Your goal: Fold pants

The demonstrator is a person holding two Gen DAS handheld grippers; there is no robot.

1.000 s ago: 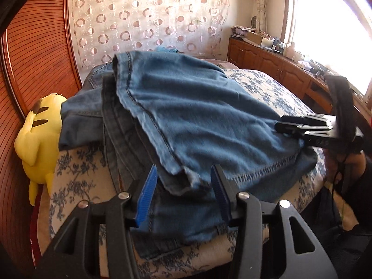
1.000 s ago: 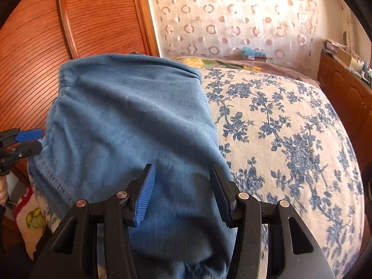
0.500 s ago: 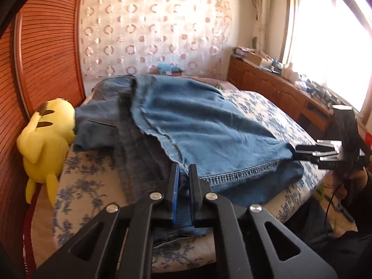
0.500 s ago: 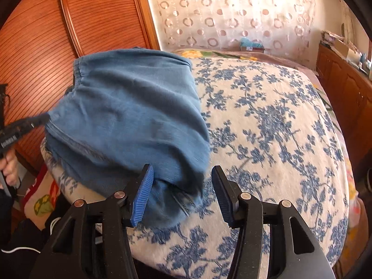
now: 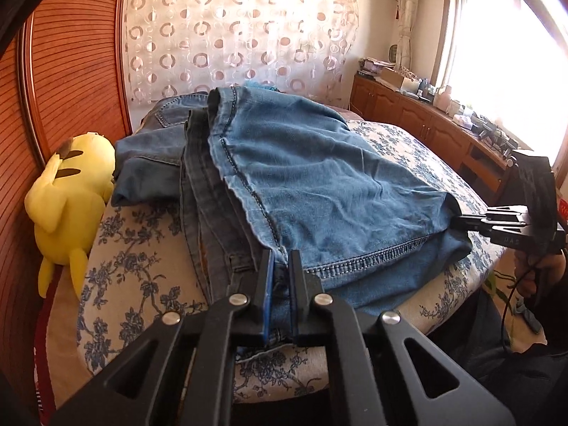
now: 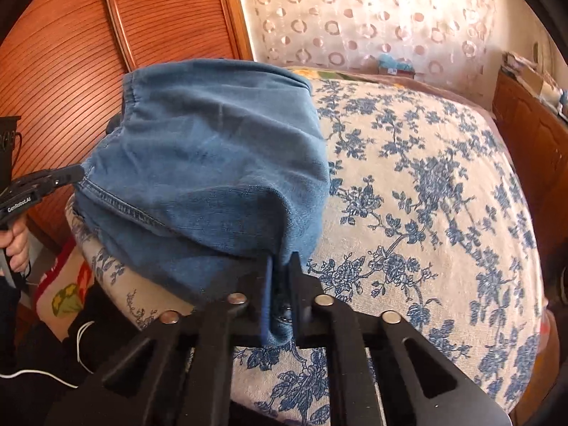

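Floral bed [image 5: 135, 284], jeans [image 5: 319, 177] in both hand-held grippers

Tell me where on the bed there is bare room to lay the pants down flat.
The open patch is the floral bedspread right of the jeans, bounded by the curtain wall behind and the wooden cabinets on the far side. It is crowded by the headboard side: the jeans pile there, the yellow plush toy sits beside them, and only a narrow strip of bedspread shows between.
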